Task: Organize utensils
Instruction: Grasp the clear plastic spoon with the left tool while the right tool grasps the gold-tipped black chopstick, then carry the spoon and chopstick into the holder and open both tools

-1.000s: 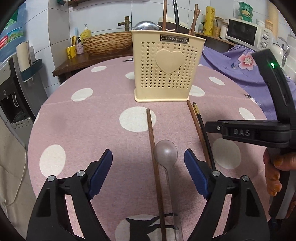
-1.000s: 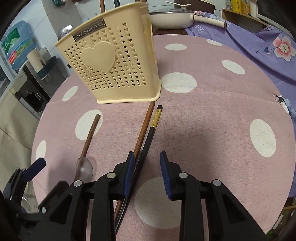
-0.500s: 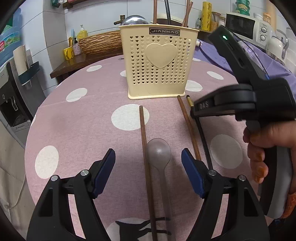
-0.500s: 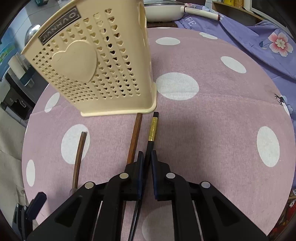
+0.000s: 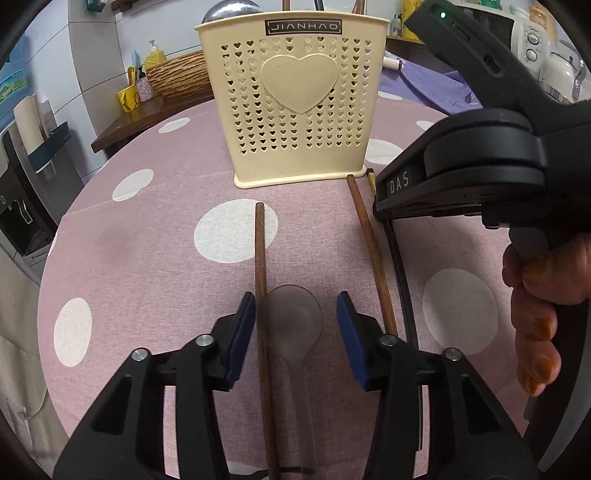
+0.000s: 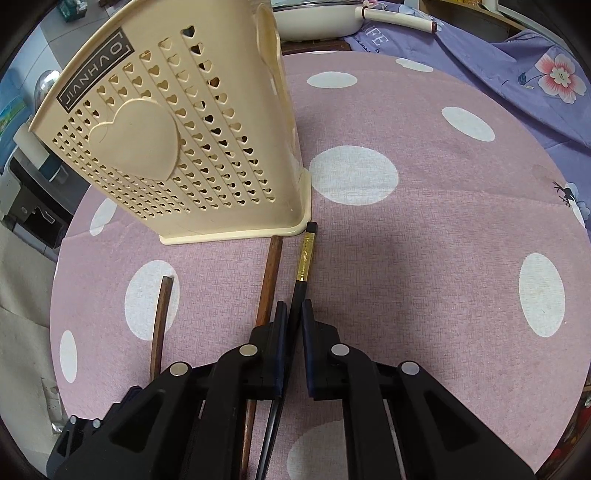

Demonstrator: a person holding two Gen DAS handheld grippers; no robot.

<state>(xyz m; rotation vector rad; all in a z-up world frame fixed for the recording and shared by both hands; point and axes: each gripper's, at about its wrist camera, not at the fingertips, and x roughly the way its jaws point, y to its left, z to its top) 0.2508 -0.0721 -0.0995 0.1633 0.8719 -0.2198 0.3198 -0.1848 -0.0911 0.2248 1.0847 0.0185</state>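
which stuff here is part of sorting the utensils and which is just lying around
Job: utensil holder; black chopstick, in the right gripper; two brown chopsticks; clear spoon, between the closing left gripper.

Lying about: wicker basket; pan; floral cloth.

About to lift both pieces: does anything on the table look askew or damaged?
Nothing damaged or spilled. One oddity: the left tongs are closing around the translucent plastic spoon with a brown wooden chopstick also between them, so both might get gripped.
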